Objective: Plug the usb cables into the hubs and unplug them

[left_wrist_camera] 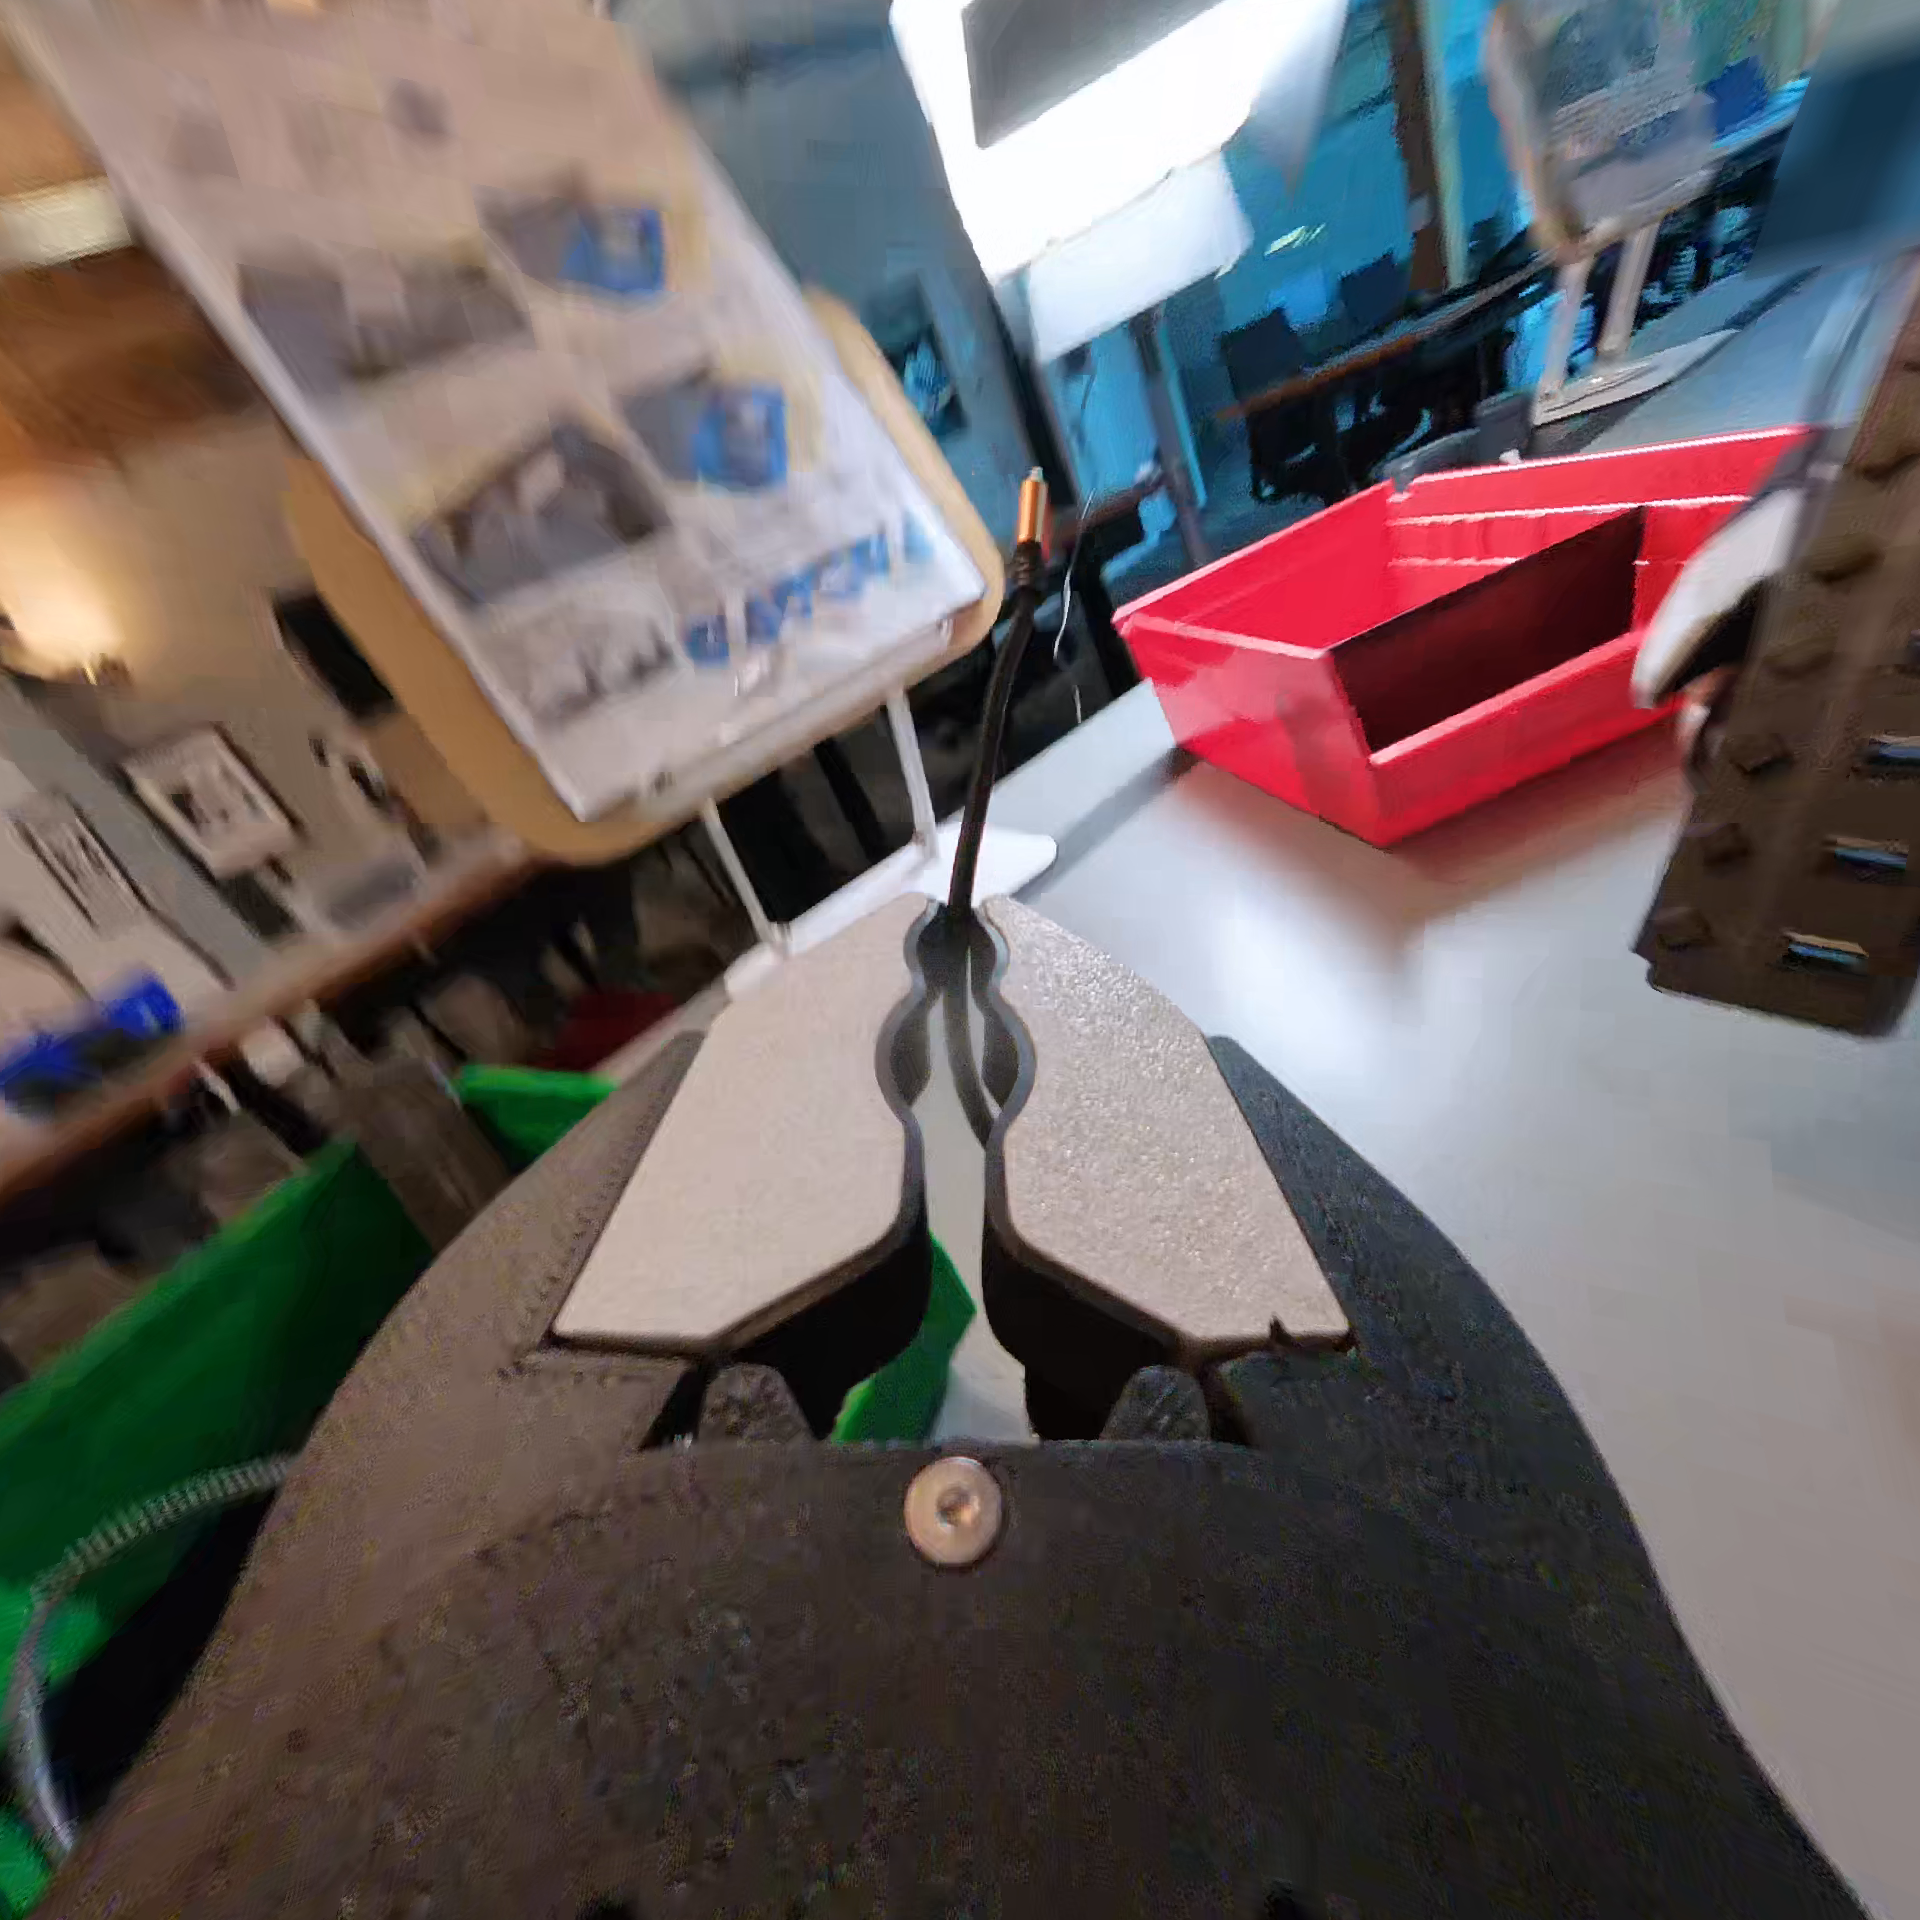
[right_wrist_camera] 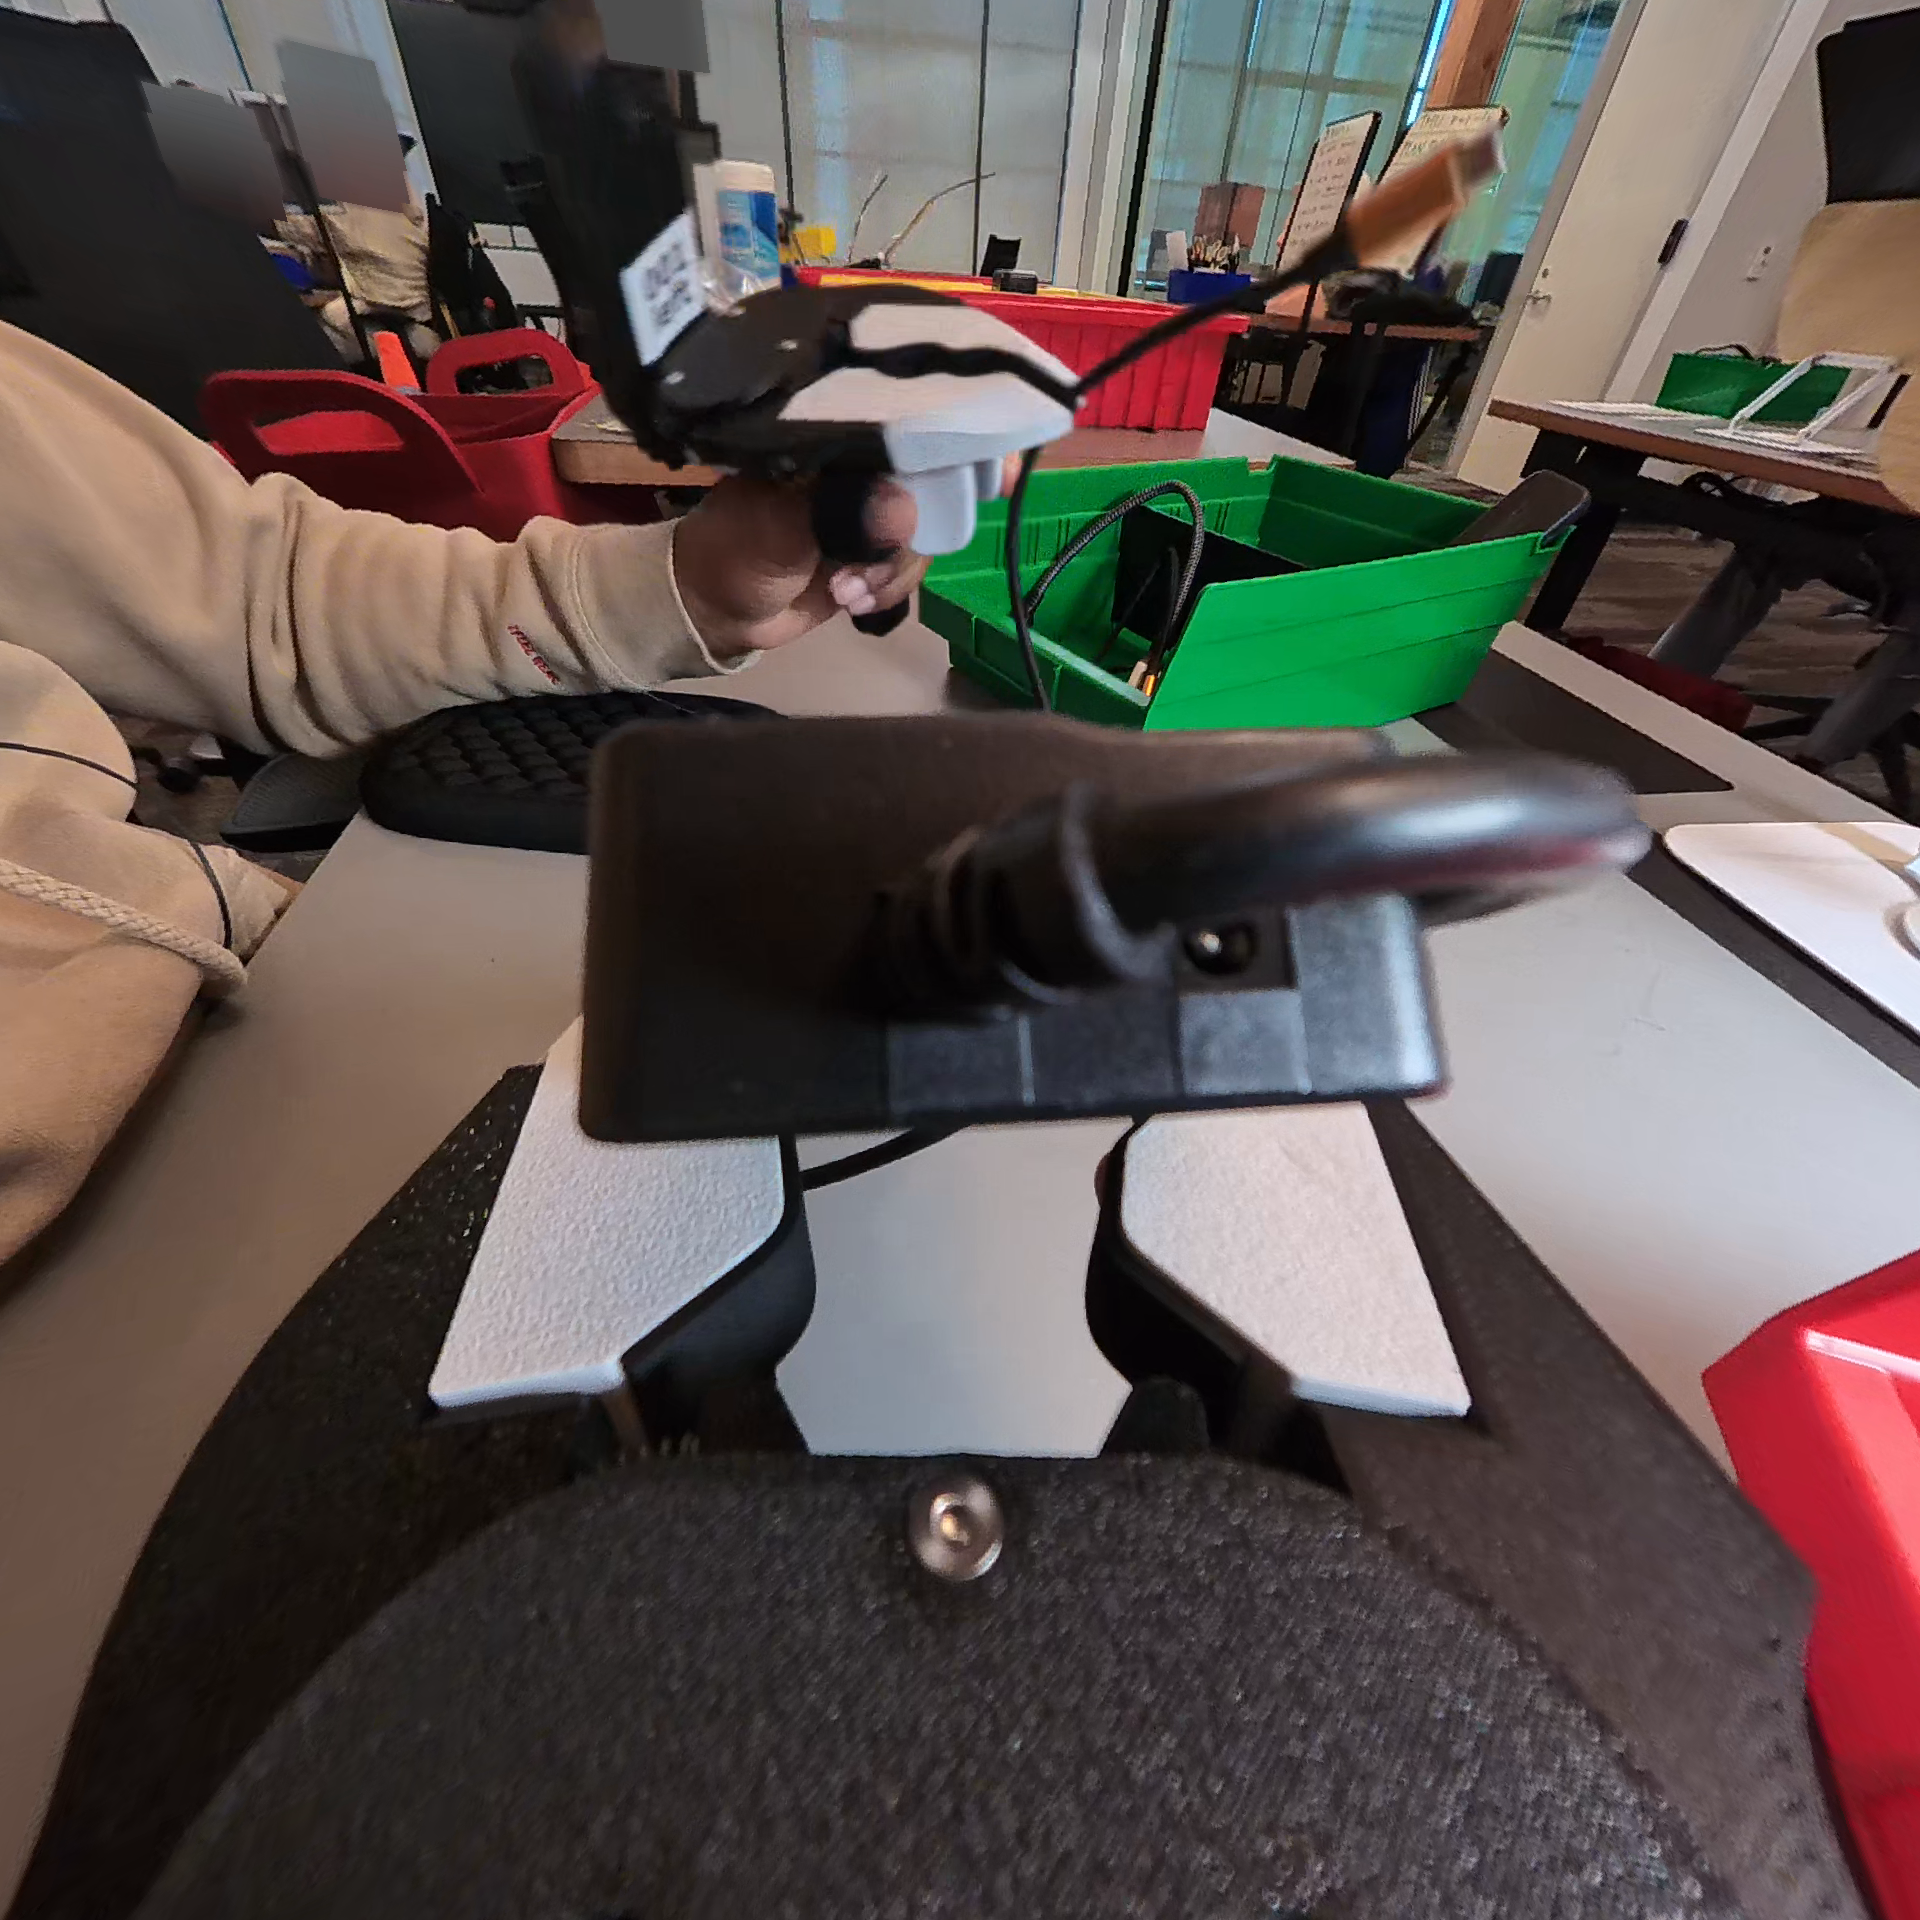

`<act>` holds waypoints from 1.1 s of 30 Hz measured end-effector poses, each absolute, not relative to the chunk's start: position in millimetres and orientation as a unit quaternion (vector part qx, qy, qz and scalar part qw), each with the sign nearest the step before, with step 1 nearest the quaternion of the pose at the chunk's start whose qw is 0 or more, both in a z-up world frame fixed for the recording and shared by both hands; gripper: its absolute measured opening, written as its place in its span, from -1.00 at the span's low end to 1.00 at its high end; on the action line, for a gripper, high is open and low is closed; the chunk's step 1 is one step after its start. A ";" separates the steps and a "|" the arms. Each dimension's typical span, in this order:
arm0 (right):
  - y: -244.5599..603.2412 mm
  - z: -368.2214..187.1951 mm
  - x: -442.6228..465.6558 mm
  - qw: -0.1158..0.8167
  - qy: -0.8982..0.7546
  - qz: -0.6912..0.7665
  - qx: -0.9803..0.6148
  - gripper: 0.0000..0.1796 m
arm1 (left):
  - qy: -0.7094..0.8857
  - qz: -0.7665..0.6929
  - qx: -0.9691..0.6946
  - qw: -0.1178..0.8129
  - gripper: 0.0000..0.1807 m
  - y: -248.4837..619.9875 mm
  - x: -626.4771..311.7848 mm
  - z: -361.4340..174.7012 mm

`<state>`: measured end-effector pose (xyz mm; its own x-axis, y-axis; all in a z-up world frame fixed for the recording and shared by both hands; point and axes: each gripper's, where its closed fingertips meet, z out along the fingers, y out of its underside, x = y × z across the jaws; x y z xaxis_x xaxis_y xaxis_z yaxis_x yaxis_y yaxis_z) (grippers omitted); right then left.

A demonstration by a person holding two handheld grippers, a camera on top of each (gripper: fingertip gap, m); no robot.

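Observation:
My left gripper (left_wrist_camera: 961, 920) is shut on a thin black USB cable (left_wrist_camera: 987, 748). Its copper-coloured plug (left_wrist_camera: 1032, 509) sticks up beyond the fingertips, in the air. In the right wrist view the left gripper (right_wrist_camera: 1065, 400) is held in a hand above the table, and the plug (right_wrist_camera: 1423, 197) points up to the right. My right gripper (right_wrist_camera: 951, 1122) is shut on a black USB hub (right_wrist_camera: 831, 914), whose thick black cord (right_wrist_camera: 1351, 831) curls off to the right. The hub (left_wrist_camera: 1808, 831) shows its row of ports at the right edge of the left wrist view, apart from the plug.
A red bin (left_wrist_camera: 1455, 644) stands on the grey table (left_wrist_camera: 1351, 1039). A green bin (right_wrist_camera: 1299, 623) holding more cables stands behind the hub. A sign on a white stand (left_wrist_camera: 582, 416) is at the left. A beige sleeve (right_wrist_camera: 312, 603), a black keyboard (right_wrist_camera: 499, 769) and a white pad (right_wrist_camera: 1818, 904) are nearby.

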<state>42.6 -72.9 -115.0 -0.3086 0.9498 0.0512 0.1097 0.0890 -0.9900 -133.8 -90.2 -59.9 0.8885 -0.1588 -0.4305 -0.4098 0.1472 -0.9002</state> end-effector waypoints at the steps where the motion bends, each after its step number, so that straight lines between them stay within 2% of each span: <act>1: -72.5 -114.4 42.8 0.404 -0.617 0.522 -0.429 -0.32 | 0.259 0.091 -0.623 0.733 -0.95 -96.9 -119.6 -58.3; 7: -67.4 -111.1 45.4 0.410 -0.610 0.523 -0.431 -0.32 | 0.429 -0.077 -0.641 0.632 -0.94 -122.9 -54.6 -113.5; 16: -67.6 -108.1 47.9 0.408 -0.609 0.530 -0.427 -0.32 | 0.451 -0.282 -0.709 0.464 -0.94 -151.3 -55.8 -157.3; 18: -67.5 -106.8 48.2 0.408 -0.606 0.533 -0.427 -0.32 | 0.449 -0.317 -0.722 0.420 -0.91 -160.0 -60.9 -166.3; 21: -67.1 -107.1 48.1 0.408 -0.606 0.533 -0.428 -0.32 | 0.430 -0.375 -0.737 0.362 -0.70 -173.2 -68.8 -173.1; 23: -67.5 -107.6 47.9 0.407 -0.607 0.532 -0.428 -0.32 | 0.413 -0.378 -0.747 0.358 -0.62 -171.5 -77.1 -173.2; 28: -66.5 -109.7 46.8 0.405 -0.606 0.532 -0.432 -0.32 | 0.300 -0.257 -0.809 0.436 -0.65 -115.4 -102.7 -174.8; 33: -62.0 -109.2 46.3 0.408 -0.599 0.532 -0.438 -0.32 | 0.282 -0.108 -0.857 0.418 -0.65 -80.7 -105.3 -202.8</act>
